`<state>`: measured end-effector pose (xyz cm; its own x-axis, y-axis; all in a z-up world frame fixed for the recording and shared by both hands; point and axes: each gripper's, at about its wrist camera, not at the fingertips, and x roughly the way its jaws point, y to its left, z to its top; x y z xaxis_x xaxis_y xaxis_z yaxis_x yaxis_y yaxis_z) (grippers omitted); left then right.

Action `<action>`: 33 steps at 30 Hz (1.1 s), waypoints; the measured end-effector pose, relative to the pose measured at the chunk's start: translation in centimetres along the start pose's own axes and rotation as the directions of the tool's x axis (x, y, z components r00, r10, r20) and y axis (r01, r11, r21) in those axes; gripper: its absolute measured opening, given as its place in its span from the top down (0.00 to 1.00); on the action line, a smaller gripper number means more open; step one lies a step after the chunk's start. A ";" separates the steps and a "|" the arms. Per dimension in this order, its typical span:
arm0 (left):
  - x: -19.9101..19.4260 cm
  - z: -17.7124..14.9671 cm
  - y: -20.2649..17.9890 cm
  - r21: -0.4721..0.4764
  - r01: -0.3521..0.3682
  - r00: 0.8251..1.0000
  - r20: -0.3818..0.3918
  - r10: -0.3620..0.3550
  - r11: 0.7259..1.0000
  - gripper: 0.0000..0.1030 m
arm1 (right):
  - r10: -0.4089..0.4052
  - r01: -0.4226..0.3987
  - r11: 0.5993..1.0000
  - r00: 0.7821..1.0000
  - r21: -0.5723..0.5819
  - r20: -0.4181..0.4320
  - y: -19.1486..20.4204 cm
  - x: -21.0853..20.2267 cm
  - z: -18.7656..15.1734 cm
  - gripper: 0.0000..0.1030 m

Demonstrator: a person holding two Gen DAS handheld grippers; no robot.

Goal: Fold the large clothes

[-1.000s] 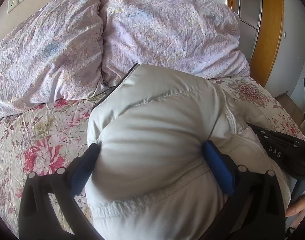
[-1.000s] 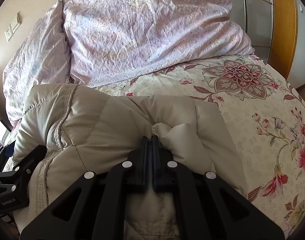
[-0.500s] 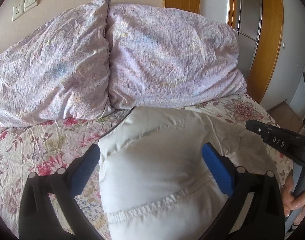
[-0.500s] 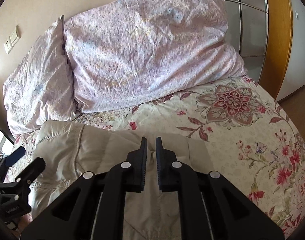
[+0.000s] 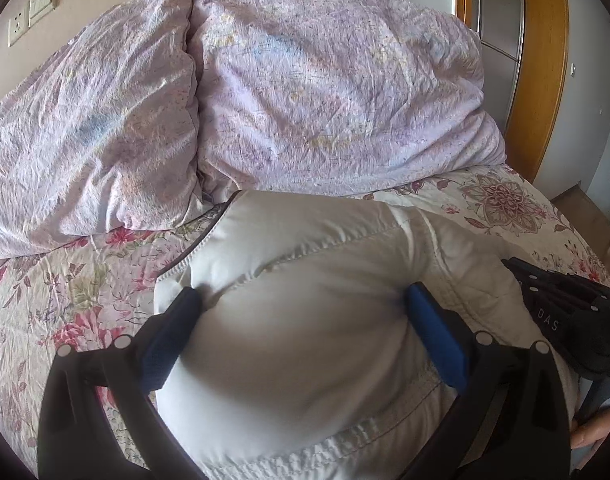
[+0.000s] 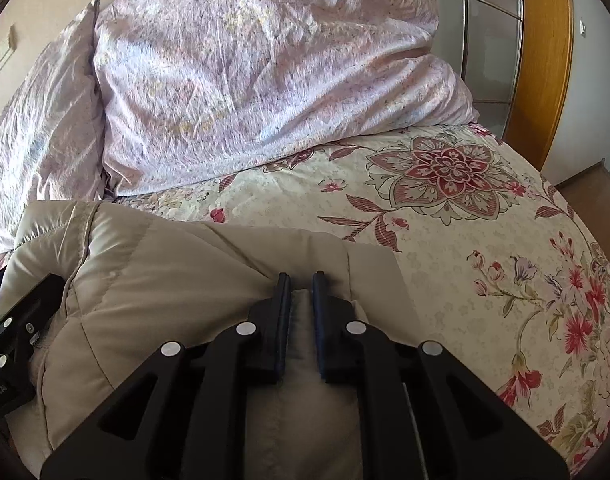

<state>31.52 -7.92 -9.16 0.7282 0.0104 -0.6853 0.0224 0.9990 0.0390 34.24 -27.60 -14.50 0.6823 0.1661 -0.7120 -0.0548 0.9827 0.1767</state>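
Note:
A puffy beige jacket [image 5: 305, 360] lies folded in a bundle on the flowered bedspread [image 6: 465, 260]. My left gripper [image 5: 305, 296] stands wide open and is pushed down over the bundle, which bulges up between the blue pads [image 5: 433, 336]. My right gripper [image 6: 301, 280] rests on the jacket [image 6: 165, 280] near its right edge. Its jaws are a narrow gap apart, with a ridge of fabric showing in the gap. Each gripper shows at the edge of the other's view: the right gripper [image 5: 565, 308] and the left gripper [image 6: 17, 328].
Two lilac pillows [image 5: 85, 120] [image 5: 337, 100] lean against the wall just beyond the jacket. A wooden door frame [image 5: 541, 60] stands at the right, and the bed's edge drops to the floor there. A hand [image 5: 597, 428] shows at the lower right.
The right jaws, shut on a pinch of jacket a second ago, have parted slightly. Both grippers drew back from the jacket, then came down on it again. The left jaws kept their width.

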 end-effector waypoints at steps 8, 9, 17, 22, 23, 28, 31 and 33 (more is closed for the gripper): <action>1.1 -0.2 0.4 -0.026 0.032 0.999 -0.027 -0.032 0.999 0.02 | -0.011 0.011 1.000 1.000 -0.003 -0.008 -0.1 0.5 -0.2 0.90; 1.1 -0.2 0.4 -0.026 0.031 0.999 -0.029 -0.032 0.999 0.02 | -0.013 0.013 1.000 1.000 -0.004 -0.009 0.0 0.6 -0.2 0.90; 1.6 -0.2 0.5 -0.029 0.029 0.999 -0.038 -0.030 0.999 0.02 | -0.019 0.019 1.000 1.000 -0.008 -0.015 0.1 0.8 -0.1 0.90; 1.8 -0.3 0.3 -0.025 0.022 0.999 -0.040 -0.023 0.999 0.02 | -0.027 0.026 0.999 0.999 -0.018 -0.024 0.2 1.1 0.0 0.89; 1.8 -0.3 0.3 -0.025 0.022 0.999 -0.040 -0.023 0.999 0.02 | -0.029 0.028 0.999 0.999 -0.021 -0.027 0.3 1.1 0.0 0.89; 2.1 -0.3 0.1 -0.012 0.005 0.999 -0.051 -0.005 1.000 0.02 | -0.036 0.034 0.999 0.998 -0.036 -0.044 0.5 1.5 0.1 0.89; 2.2 -0.4 0.1 -0.006 -0.005 0.999 -0.054 0.004 1.000 0.02 | -0.029 0.027 0.999 0.998 -0.035 -0.052 0.4 1.6 0.1 0.89; 2.3 -0.4 0.1 -0.002 -0.010 0.998 -0.057 0.010 1.000 0.02 | -0.025 0.023 0.999 0.998 -0.033 -0.054 0.4 1.7 0.1 0.89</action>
<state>32.88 -7.74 -11.02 0.6878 0.0229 -0.7255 0.0137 0.9989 0.0444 35.49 -26.97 -15.56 0.6434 0.1455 -0.7516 -0.0625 0.9885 0.1379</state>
